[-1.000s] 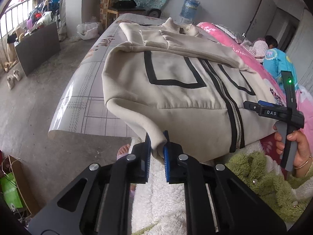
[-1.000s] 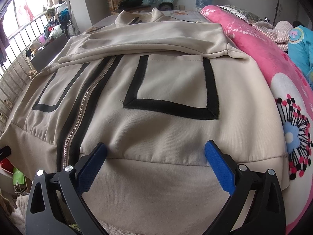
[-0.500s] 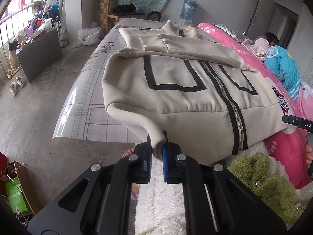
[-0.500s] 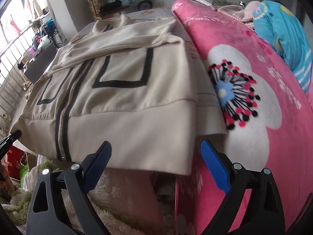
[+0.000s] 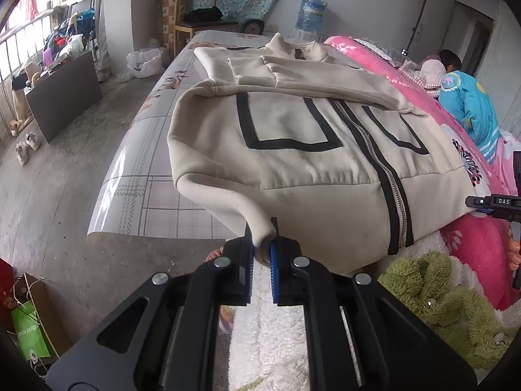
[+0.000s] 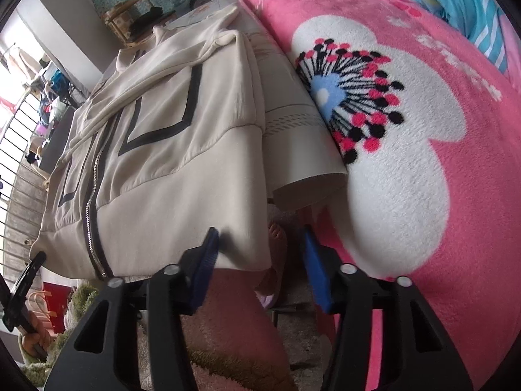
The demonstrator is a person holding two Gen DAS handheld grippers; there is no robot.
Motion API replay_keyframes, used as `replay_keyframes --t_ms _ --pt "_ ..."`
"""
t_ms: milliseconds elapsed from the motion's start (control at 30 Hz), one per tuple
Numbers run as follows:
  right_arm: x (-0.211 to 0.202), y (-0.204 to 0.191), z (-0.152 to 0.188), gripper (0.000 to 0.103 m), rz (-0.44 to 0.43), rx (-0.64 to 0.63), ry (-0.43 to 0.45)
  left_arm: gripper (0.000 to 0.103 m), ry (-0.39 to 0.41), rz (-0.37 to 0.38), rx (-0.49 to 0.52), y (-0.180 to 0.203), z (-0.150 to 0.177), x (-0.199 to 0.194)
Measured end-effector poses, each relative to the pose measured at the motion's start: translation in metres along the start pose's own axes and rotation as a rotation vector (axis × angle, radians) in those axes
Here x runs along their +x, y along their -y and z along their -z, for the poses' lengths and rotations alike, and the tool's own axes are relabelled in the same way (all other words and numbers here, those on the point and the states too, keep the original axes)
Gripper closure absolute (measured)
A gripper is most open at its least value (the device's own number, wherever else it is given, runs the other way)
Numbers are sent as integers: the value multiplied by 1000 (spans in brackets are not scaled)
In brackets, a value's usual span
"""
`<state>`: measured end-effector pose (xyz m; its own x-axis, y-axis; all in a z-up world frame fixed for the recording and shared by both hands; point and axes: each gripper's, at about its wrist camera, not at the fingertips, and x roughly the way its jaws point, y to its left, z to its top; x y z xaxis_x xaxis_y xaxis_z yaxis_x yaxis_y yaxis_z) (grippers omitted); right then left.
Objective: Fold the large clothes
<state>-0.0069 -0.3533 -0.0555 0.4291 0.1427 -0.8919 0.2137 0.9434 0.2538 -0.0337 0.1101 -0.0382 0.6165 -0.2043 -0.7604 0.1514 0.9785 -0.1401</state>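
Bare table strip left of the jacket: passable. Right side: pink blanket banks up near the hem. Near edge: green plush crowds below.

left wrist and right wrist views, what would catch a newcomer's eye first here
A big cream jacket with black square outlines and a zip lies spread on the table, its near corner pinched in the left gripper. Beside it sits a vivid pink flower blanket, and the right gripper hangs open at the jacket's other hem corner.
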Motion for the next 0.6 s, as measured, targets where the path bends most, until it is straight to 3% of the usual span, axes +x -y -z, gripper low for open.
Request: replay_keyframes --t_ms 33,133,367,600 --pt "3 -1 0 81 -13 -2 -18 96 0 -4 8 1 0 0" --pt "-2 -9 2 95 -22 -35 -27 96 12 -8 36 6 -3 -6" --pt "-42 -32 -8 97 -30 -90 72 97 46 37 25 13 -21 -19" --pt "-64 -51 -57 97 -115 -111 210 98 119 116 -61 -2 -65 -21"
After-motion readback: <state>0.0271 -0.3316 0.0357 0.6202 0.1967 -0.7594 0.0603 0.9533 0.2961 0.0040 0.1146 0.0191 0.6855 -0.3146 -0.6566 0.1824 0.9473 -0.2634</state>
